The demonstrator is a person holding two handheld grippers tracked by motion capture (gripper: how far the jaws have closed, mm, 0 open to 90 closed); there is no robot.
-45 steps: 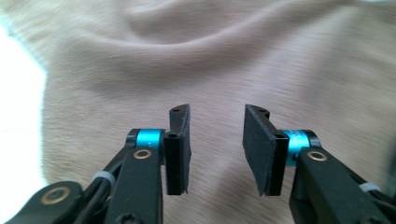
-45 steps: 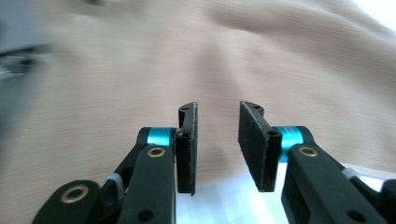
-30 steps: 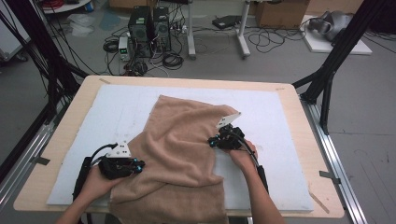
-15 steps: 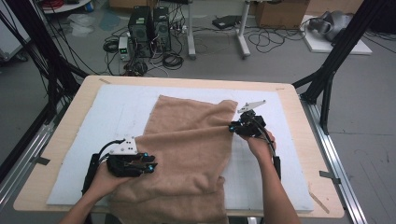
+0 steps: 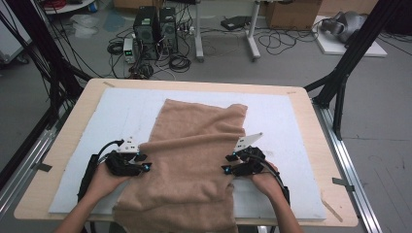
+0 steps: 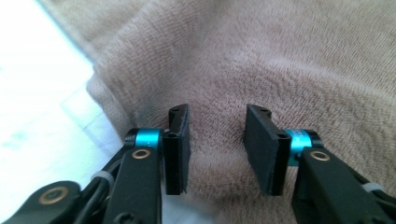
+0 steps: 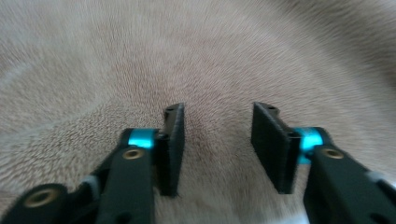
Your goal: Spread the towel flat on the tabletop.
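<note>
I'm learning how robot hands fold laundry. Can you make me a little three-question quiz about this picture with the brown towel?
1. True or false: the towel lies completely flat on the white mat.
2. Which gripper is at the towel's left edge in the high view? A) left gripper B) right gripper
3. Fill in: the near end of the towel hangs over the table's ______ edge.

Key
1. False: a raised fold runs across it between the two grippers.
2. A. Both grippers' jaws stand apart with towel in the gap, having just been opening, the left then closing slightly.
3. Front, on the person's side.
</note>
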